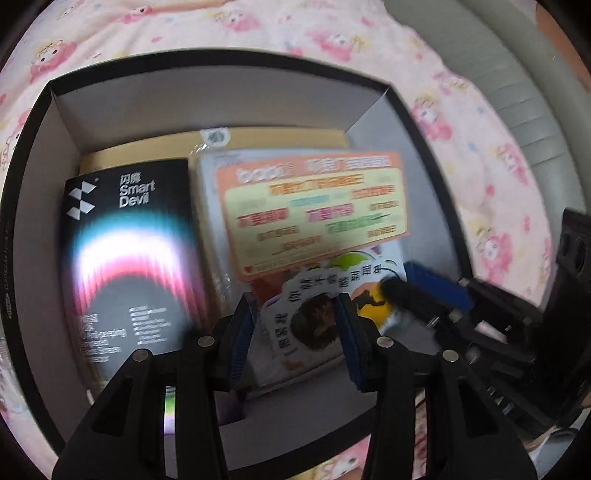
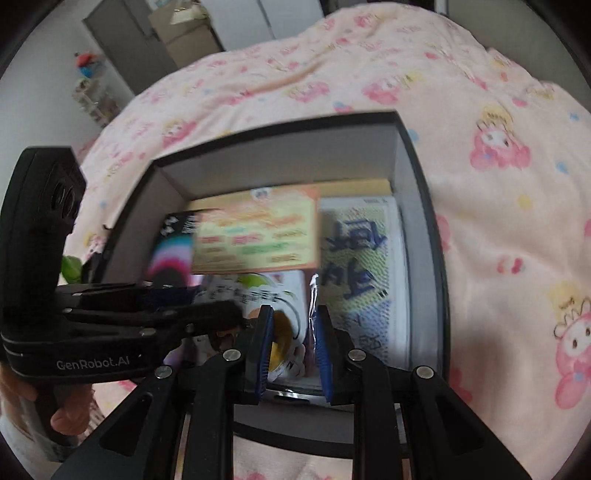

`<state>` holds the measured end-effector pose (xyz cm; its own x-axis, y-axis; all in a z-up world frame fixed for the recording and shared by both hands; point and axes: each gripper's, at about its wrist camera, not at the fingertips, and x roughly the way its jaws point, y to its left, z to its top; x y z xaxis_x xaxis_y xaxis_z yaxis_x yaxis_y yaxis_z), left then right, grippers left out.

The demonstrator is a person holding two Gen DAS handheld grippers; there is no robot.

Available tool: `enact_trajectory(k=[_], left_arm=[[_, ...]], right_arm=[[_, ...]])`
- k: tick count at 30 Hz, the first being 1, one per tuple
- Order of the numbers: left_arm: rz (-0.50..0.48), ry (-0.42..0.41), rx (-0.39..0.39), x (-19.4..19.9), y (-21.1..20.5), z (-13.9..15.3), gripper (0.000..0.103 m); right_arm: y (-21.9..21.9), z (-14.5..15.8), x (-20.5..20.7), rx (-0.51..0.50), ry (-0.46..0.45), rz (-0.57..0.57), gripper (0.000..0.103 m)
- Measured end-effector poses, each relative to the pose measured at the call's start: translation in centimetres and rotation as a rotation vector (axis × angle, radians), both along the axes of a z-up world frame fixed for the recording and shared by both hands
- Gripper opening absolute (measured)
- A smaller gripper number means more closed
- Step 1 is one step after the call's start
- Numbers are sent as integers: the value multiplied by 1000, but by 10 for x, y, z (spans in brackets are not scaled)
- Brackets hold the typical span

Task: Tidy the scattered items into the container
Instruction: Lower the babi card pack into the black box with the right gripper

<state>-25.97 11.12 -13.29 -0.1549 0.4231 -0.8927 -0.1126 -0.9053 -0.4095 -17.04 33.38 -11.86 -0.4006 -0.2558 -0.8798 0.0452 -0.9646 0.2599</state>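
A black box (image 1: 221, 61) (image 2: 277, 125) with grey inner walls lies on the bed. Inside it are a black "Smart Devil" carton (image 1: 129, 240) (image 2: 173, 240) and a white pack with big blue characters (image 2: 358, 258). Over the box hangs a clear-wrapped packet (image 1: 314, 210) (image 2: 258, 236) with an orange card and a white picture sheet. My left gripper (image 1: 295, 332) (image 2: 207, 299) is shut on its near edge. My right gripper (image 2: 293, 347) (image 1: 413, 288) is shut on the packet's corner beside it.
A pink cartoon-print blanket (image 1: 332, 37) (image 2: 480, 184) surrounds the box. A grey ribbed cushion (image 1: 498, 74) lies at the upper right. A hand (image 2: 70, 413) holds the left gripper. A door and a cardboard box (image 2: 184, 33) stand beyond the bed.
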Motion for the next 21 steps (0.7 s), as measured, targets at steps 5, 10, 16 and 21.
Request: enact_trajectory(k=[5,10,16,21], left_arm=[[25,42,-21,-2,-12,10,43],[73,25,-32,-14,-18,-1,43],[35,-3,-22,-14,-5,-12,43],[-12,6,42,-13,3,-8,43]], right_arm=[[17,21,-17,-45,64,-44,19],[3,12,-30,16,43,-11,19],[5,3,-23,13,13,-15,19],[0,-2,-22,27,-3,-2,19]])
